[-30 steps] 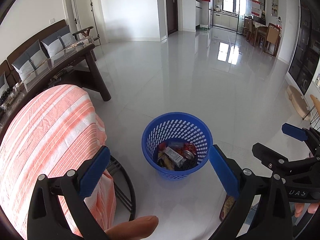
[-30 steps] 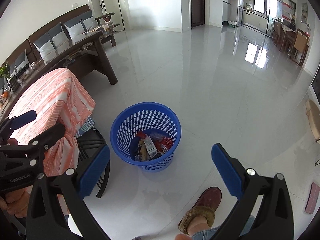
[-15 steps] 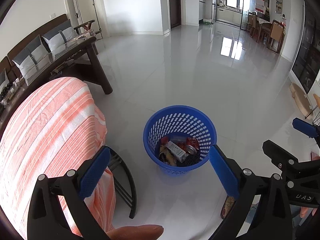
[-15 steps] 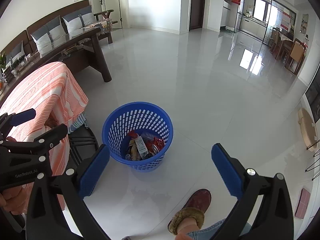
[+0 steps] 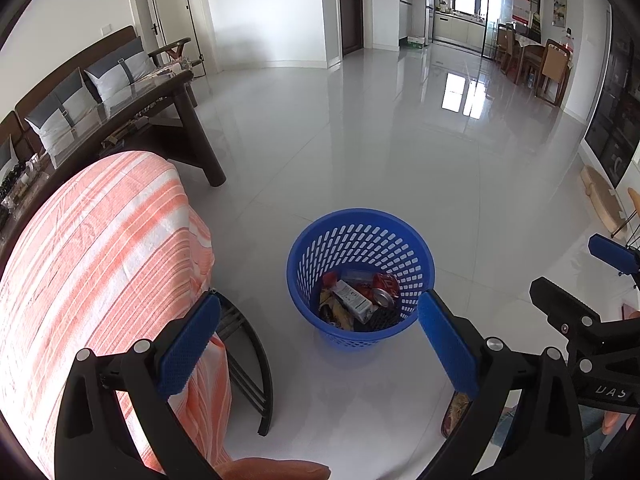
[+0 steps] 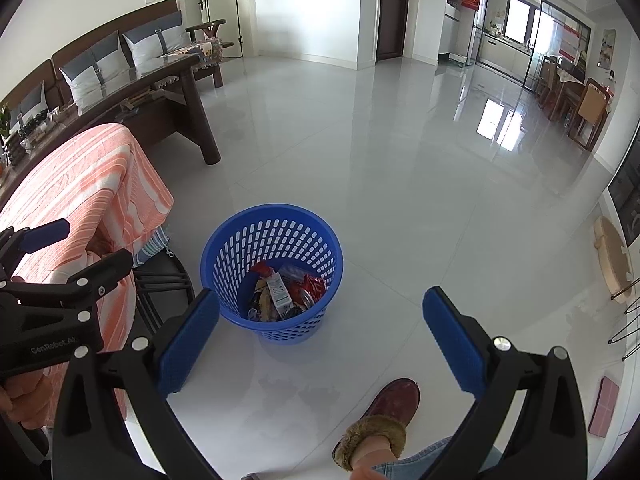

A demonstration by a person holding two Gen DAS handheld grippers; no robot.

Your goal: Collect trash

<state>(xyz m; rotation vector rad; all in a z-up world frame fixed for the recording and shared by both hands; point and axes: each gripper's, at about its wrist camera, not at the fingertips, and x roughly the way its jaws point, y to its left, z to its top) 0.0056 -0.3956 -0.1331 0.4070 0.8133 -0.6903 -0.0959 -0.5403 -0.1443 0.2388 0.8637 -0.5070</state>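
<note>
The round blue perforated plastic basket [image 5: 360,276] stands on the glossy pale tiled floor [image 5: 360,140], just right of the orange-striped cloth-covered seat [image 5: 100,264]. It already holds wrappers, a small carton [image 5: 352,300] and a red can [image 5: 384,286]. Left tongs [image 5: 316,354] and right tongs [image 6: 318,344] both gape wide, holding nothing. No loose litter shows on the floor; collection appears largely complete.

Trash [image 5: 352,300] at the basket [image 5: 360,220] bottom overlaps, partly hidden.
</note>
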